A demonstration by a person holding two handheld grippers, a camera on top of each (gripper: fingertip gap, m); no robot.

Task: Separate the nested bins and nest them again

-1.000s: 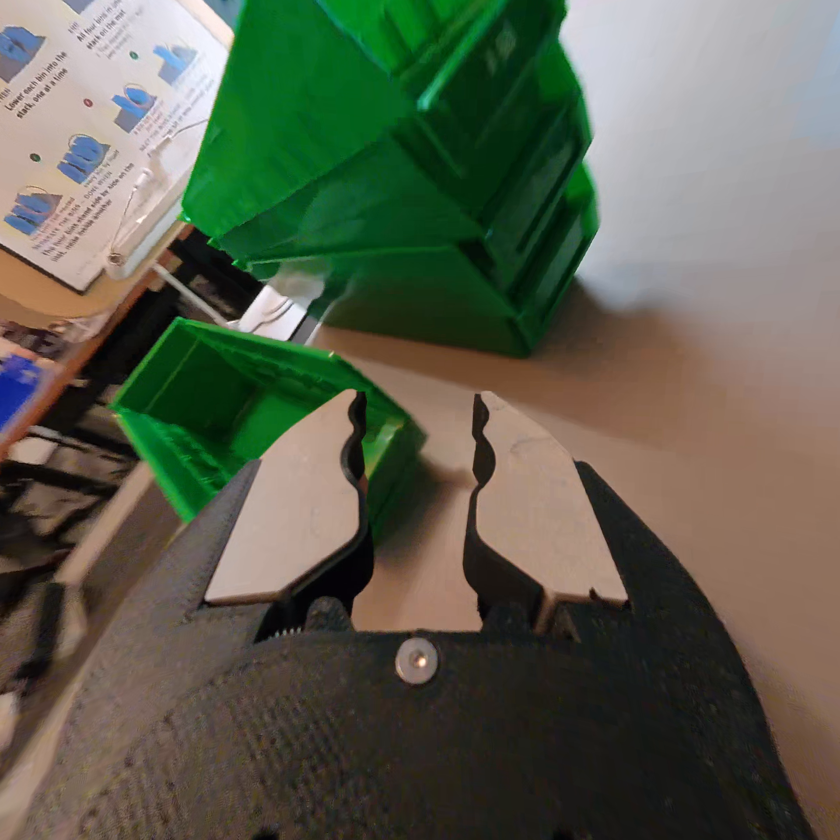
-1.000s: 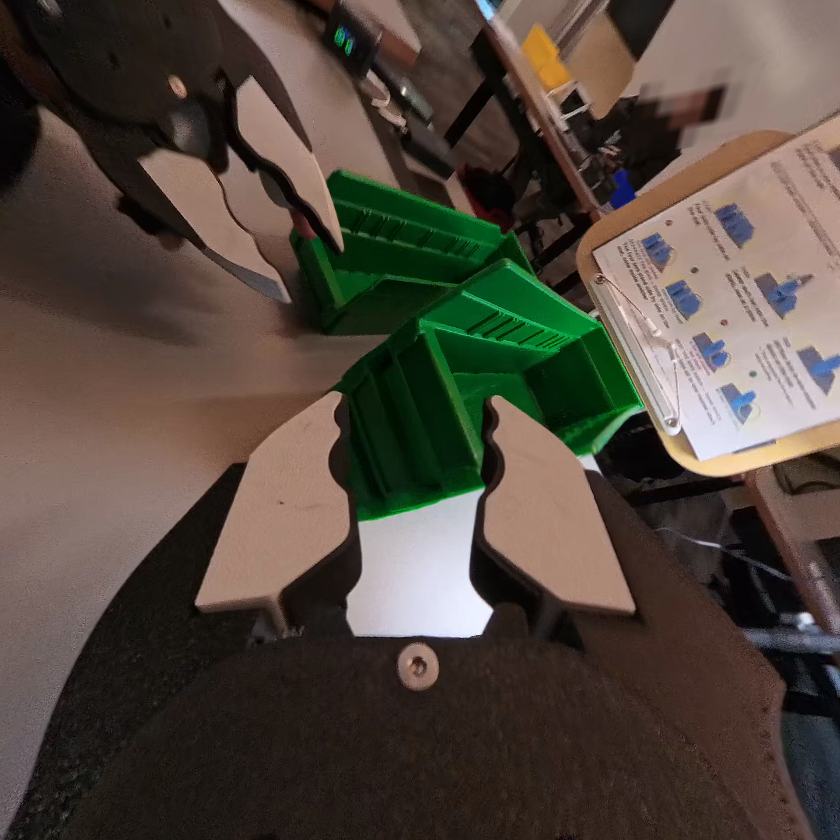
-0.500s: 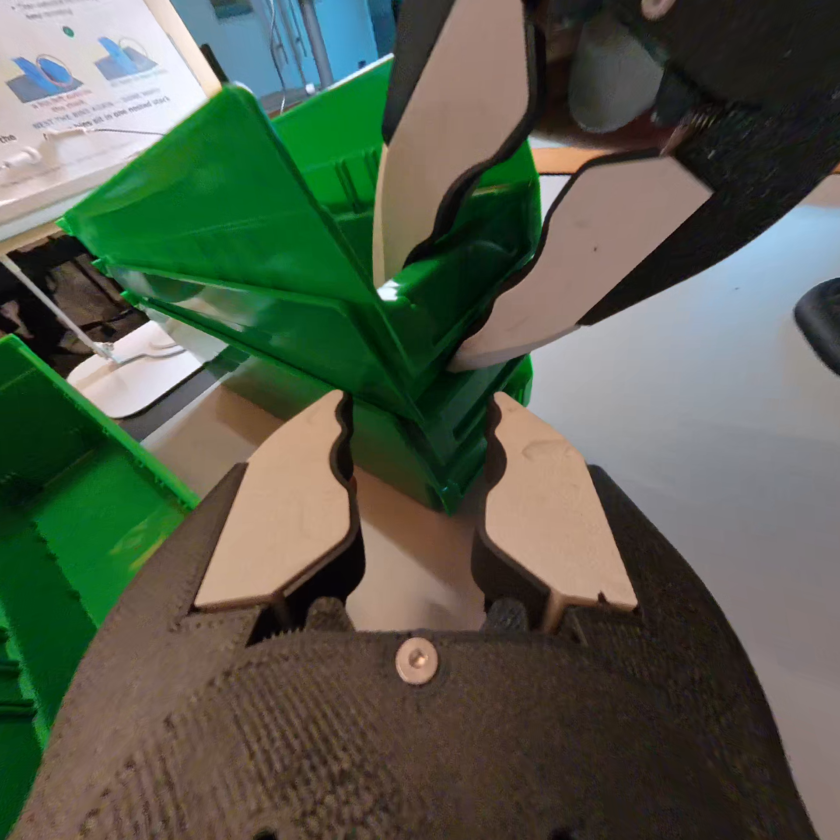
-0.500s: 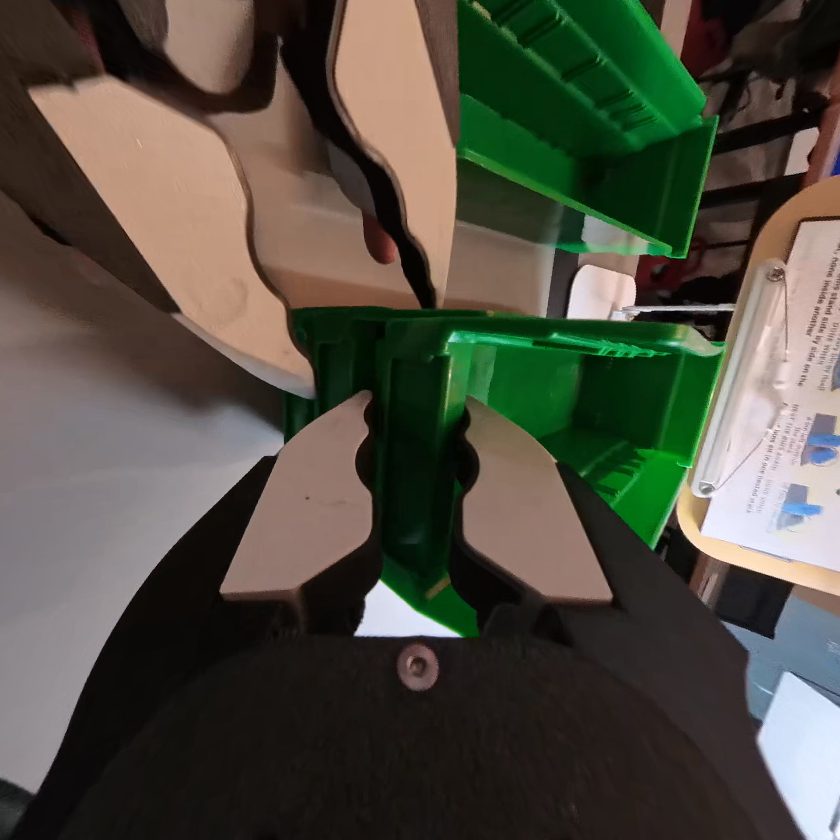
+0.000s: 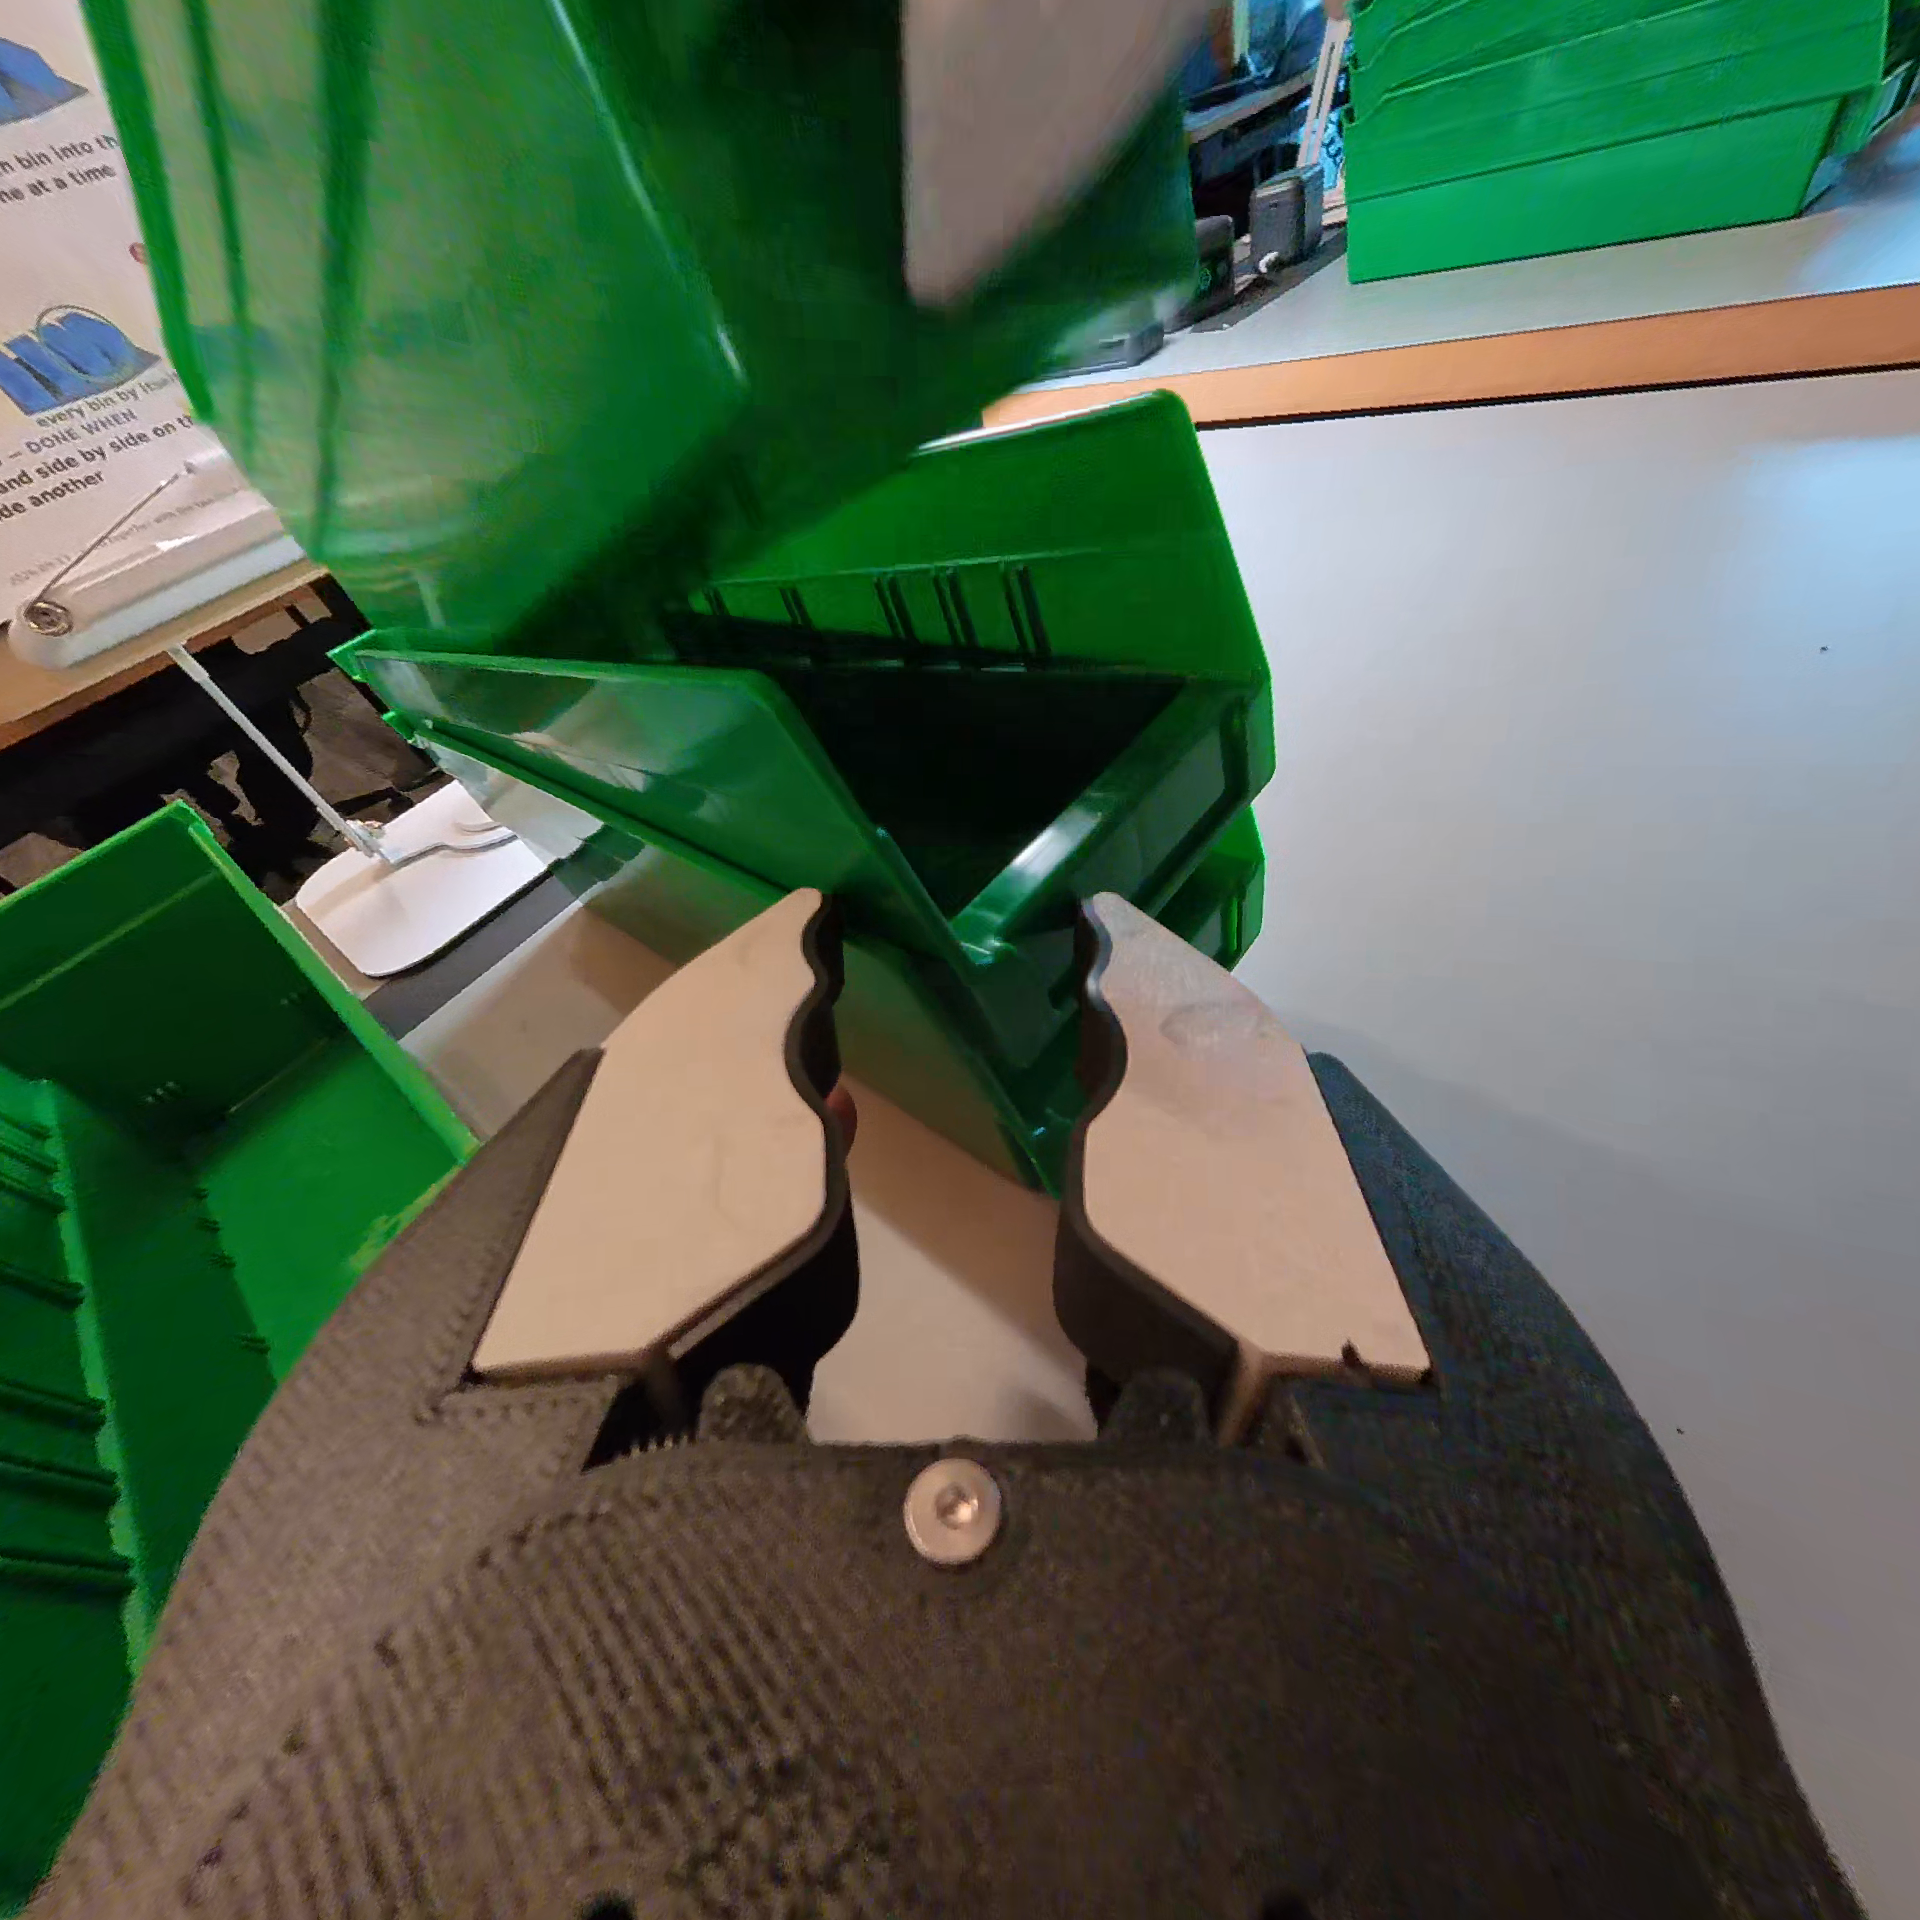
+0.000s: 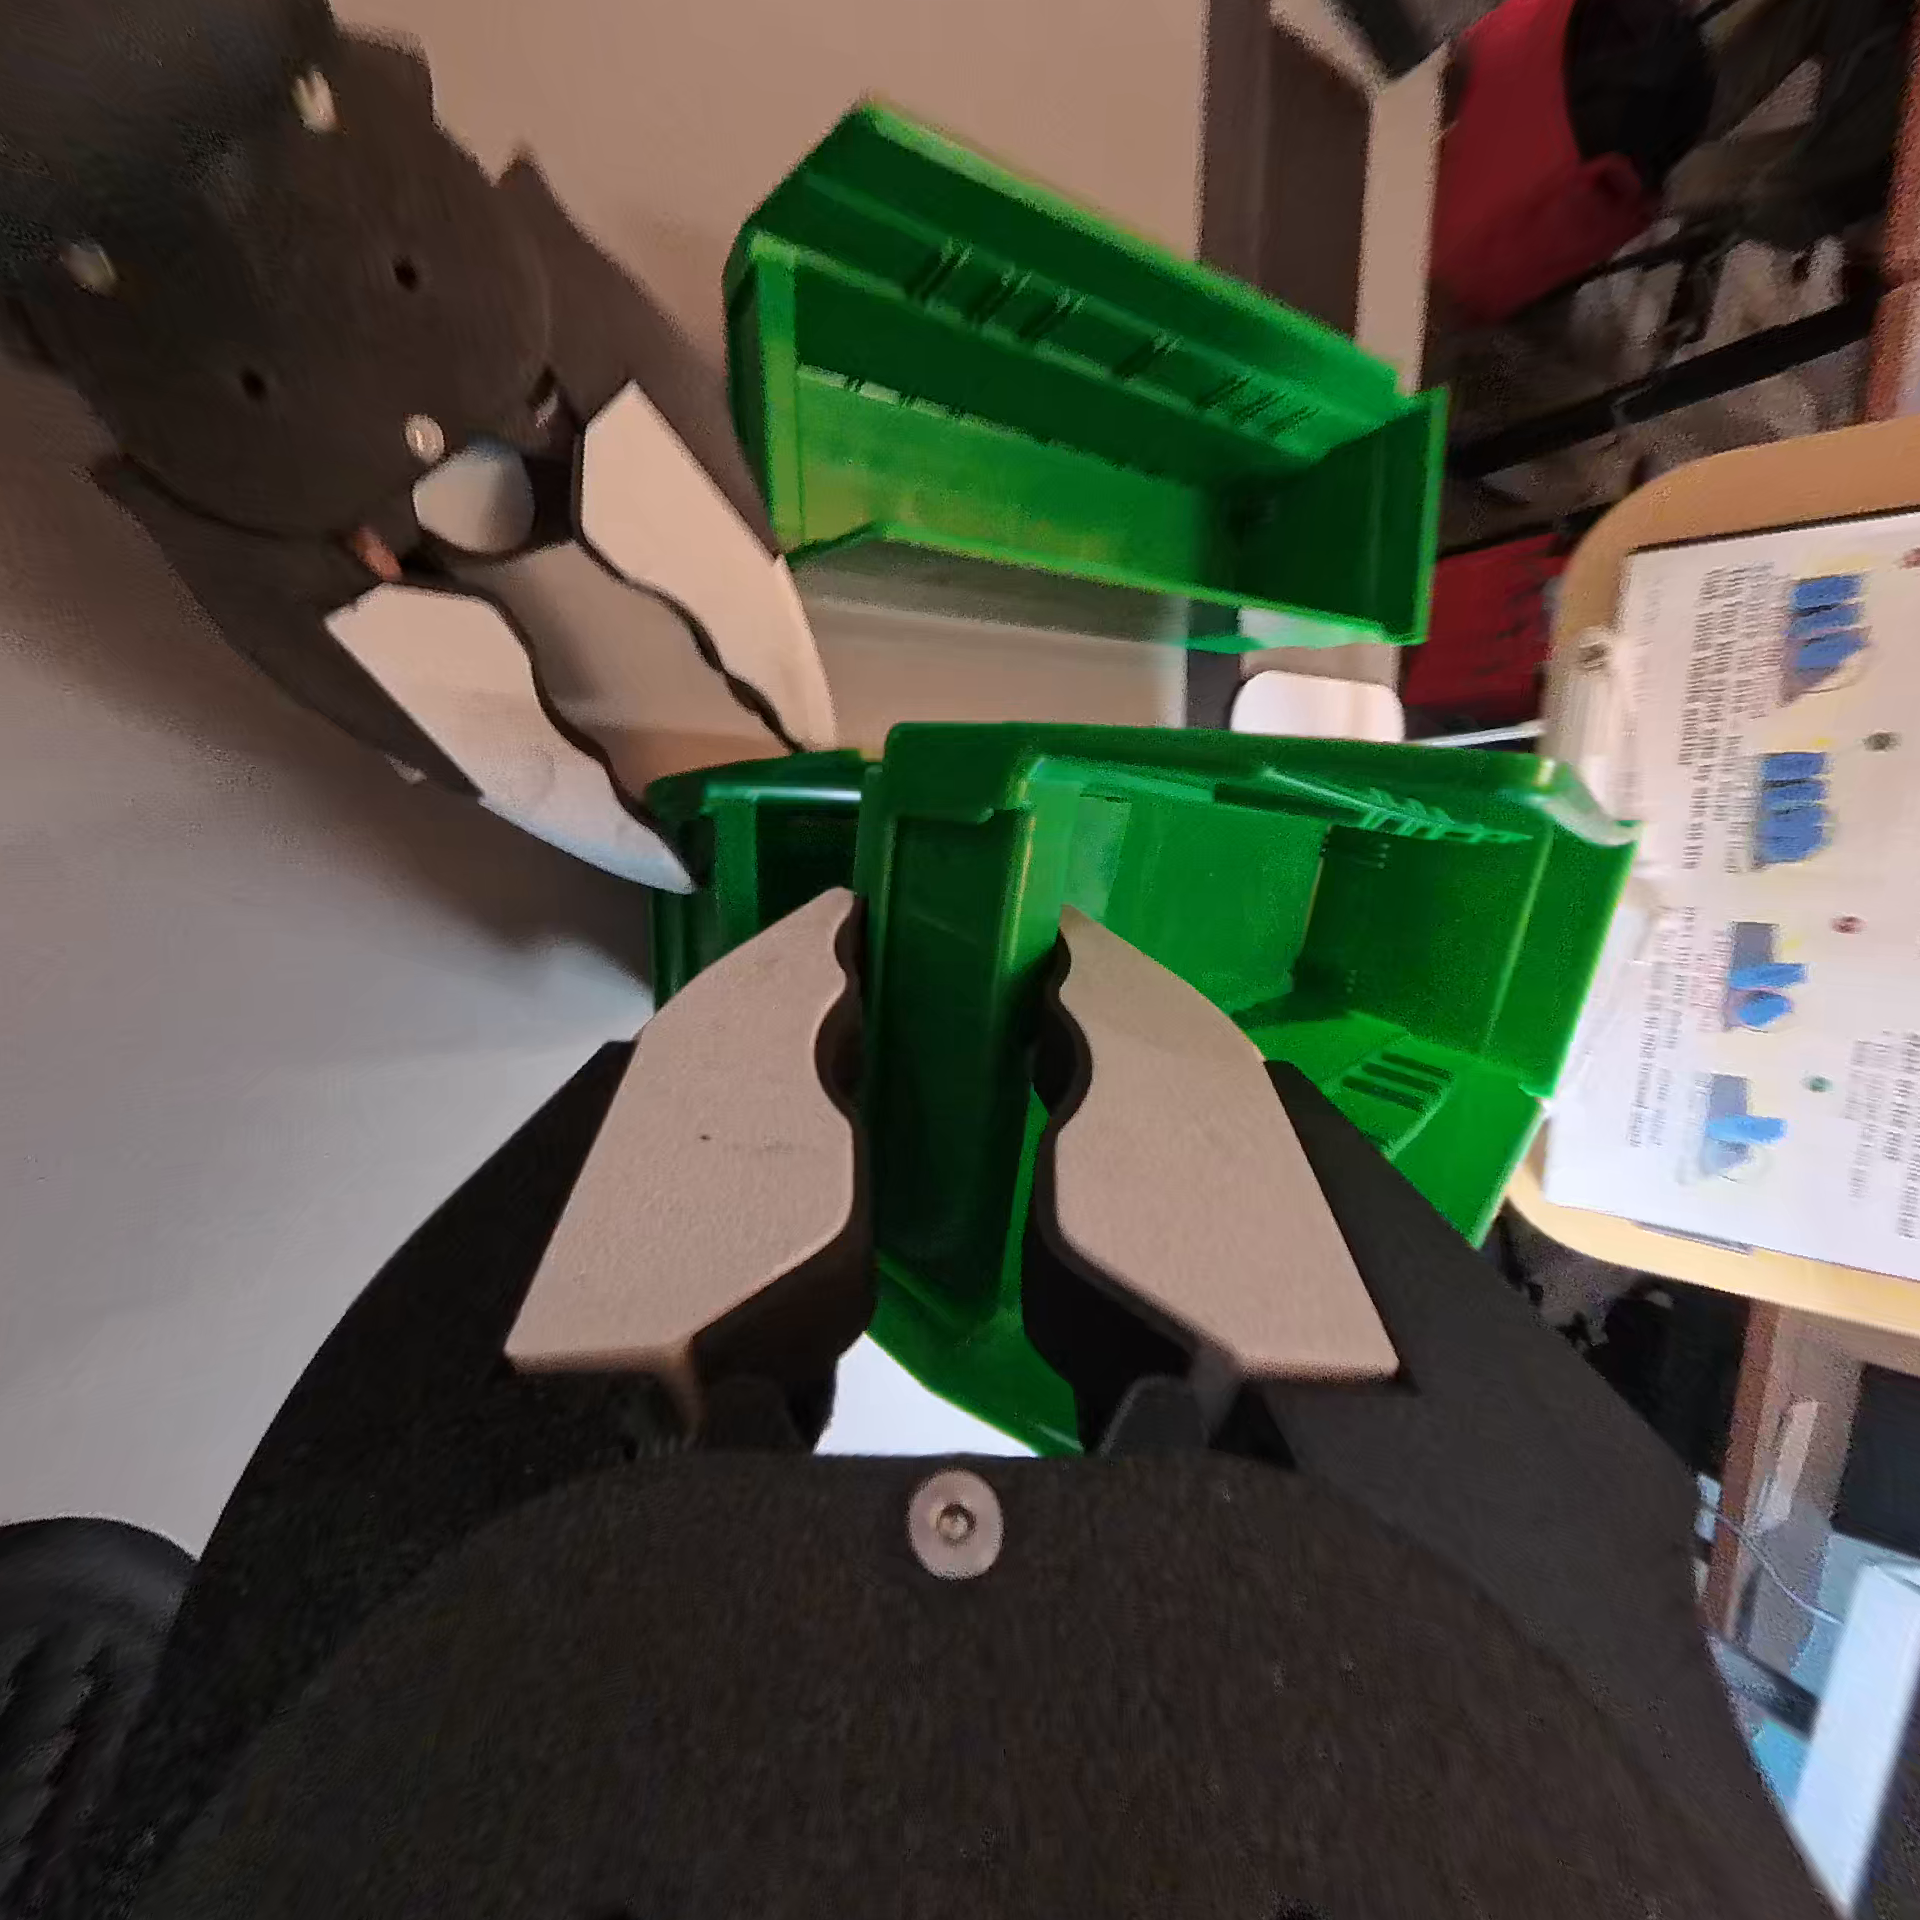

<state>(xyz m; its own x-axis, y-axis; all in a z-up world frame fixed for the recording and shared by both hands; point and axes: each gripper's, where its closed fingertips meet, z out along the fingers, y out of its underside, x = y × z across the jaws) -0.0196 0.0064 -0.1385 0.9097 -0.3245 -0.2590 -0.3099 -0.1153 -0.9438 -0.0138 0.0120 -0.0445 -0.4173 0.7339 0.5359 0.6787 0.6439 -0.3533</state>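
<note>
Bins: a loose green one (image 5: 156,1091) lies leftmost on the pale surface (image 5: 1558,831). Left gripper (image 5: 951,971), spread, straddles the glossy ribbed stack's (image 5: 1039,644) near corner, apparently bracing it. Right gripper (image 6: 951,940) pinches the top bin's (image 6: 1299,935) front wall, tilted just above the stack, long axis running away.
</note>
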